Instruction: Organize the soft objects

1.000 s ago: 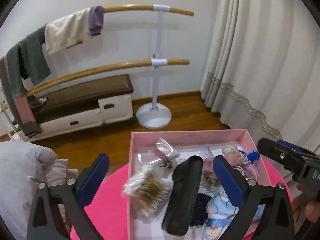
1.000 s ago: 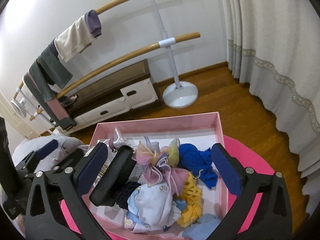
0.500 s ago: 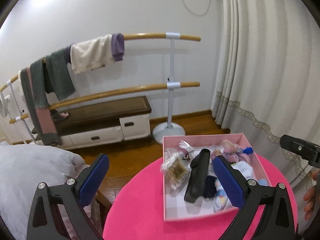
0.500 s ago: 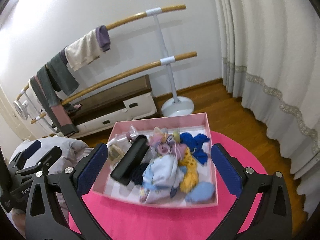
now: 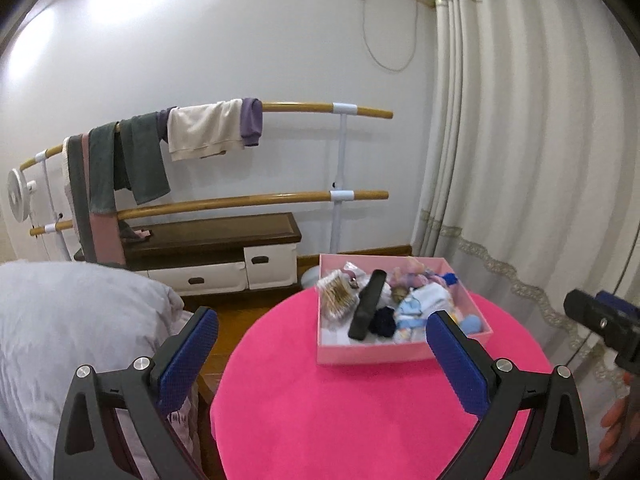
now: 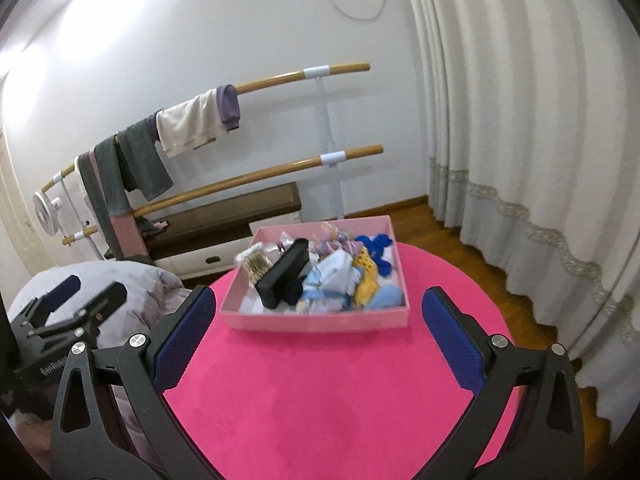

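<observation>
A pink box [image 5: 372, 354] [image 6: 320, 323] stands on the far half of a round pink table [image 5: 360, 420] [image 6: 332, 392]. It holds a black case [image 5: 367, 305] [image 6: 283, 274], a bag of cotton swabs [image 5: 338, 295] [image 6: 255, 265], a light blue cloth [image 6: 334, 276], yellow socks [image 6: 367, 282], blue yarn [image 6: 378, 246] and pastel bows [image 6: 340, 242]. My left gripper [image 5: 320, 352] is open and empty, well back from the box. My right gripper [image 6: 318, 336] is open and empty, also back from it.
A grey cushion [image 5: 68, 332] lies left of the table. A wooden double-bar rack [image 5: 248, 200] with hanging clothes and a low bench [image 5: 208, 240] stand by the back wall. White curtains [image 5: 540, 160] hang at the right. A small fan [image 5: 18, 196] is at far left.
Both grippers have pulled up and back from just over the box. The box now looks small and far. Both stay open and empty.
</observation>
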The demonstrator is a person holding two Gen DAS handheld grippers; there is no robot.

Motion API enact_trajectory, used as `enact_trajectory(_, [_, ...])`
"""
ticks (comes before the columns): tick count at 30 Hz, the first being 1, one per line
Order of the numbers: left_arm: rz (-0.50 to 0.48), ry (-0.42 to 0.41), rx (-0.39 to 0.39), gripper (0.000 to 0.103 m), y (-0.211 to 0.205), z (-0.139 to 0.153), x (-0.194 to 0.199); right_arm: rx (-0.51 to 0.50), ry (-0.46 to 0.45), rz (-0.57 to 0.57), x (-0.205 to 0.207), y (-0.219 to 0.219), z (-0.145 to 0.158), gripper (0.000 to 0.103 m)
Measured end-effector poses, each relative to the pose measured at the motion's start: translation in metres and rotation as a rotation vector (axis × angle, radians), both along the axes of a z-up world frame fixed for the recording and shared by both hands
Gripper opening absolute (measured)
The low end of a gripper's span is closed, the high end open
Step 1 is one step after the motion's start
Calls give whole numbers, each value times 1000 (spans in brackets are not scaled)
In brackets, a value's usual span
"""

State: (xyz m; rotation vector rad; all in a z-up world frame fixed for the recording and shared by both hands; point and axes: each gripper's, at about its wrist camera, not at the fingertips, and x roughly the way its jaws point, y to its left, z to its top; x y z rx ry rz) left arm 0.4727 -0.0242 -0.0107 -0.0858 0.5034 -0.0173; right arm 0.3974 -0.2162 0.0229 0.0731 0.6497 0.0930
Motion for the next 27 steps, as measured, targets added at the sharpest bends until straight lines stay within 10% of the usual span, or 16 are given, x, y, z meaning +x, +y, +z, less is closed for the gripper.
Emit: enact_trajectory(27, [36,-104,7,103,-11,4,-214,-93,-112,-61,-157,15,-9,103])
